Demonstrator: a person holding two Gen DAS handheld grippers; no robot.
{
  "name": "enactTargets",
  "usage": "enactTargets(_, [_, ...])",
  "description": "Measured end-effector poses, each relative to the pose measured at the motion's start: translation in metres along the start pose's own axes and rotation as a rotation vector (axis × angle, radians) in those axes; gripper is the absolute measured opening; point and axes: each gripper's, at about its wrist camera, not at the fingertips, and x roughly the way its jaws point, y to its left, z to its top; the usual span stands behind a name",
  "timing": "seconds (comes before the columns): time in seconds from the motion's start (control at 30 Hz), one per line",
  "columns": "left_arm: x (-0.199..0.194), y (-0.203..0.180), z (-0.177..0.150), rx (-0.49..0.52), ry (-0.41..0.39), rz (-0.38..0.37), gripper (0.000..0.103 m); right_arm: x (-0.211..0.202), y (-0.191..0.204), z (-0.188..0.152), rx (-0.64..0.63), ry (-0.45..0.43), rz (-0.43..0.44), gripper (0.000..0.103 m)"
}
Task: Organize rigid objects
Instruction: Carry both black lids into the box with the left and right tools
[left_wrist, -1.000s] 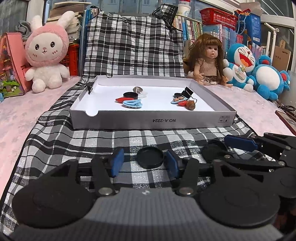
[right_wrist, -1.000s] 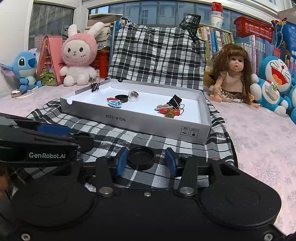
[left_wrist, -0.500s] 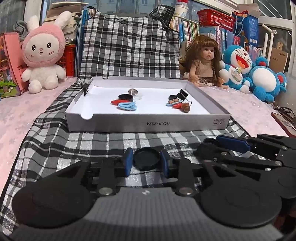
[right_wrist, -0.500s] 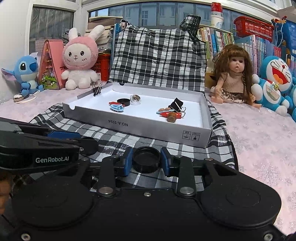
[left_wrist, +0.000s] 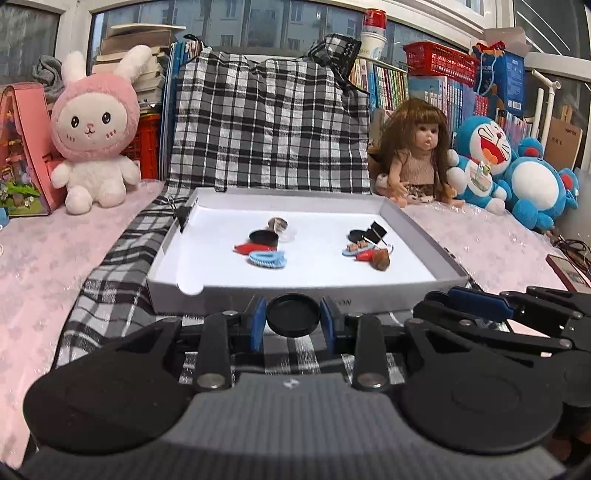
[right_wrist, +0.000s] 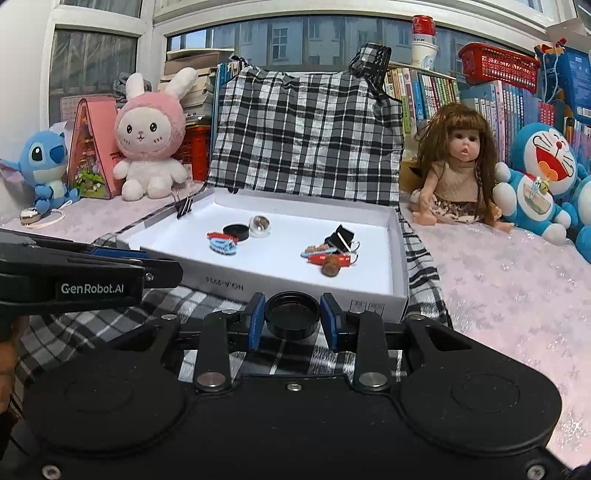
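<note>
Jaws of both grippers — left gripper (left_wrist: 293, 325), right gripper (right_wrist: 292, 322) — each clamp a black cap (left_wrist: 293, 315).

A second ago each black cap lay loose on the checked cloth between wide blue pads; now the left claw (left_wrist: 293, 325) pinches its black lid (left_wrist: 293, 315) and the right claw (right_wrist: 293, 322) pinches its black cap (right_wrist: 292, 315), both lifted clear of the cloth. In both views the white tray (left_wrist: 258, 291) sits lower, its front wall now just behind the caps.
</note>
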Motion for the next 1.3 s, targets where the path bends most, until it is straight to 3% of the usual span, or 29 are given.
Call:
enactTargets(0.73, [0.020,0.005,0.039,-0.007,-0.010,0.002,0.037,0.023,-0.018,0.045,0.046,-0.002,-0.037,0.031])
enactTargets(1.3, [0.052,0.011,0.045,-0.033,0.051,0.019,0.038,0.056,-0.030,0.056,0.062,0.043,-0.055,0.031])
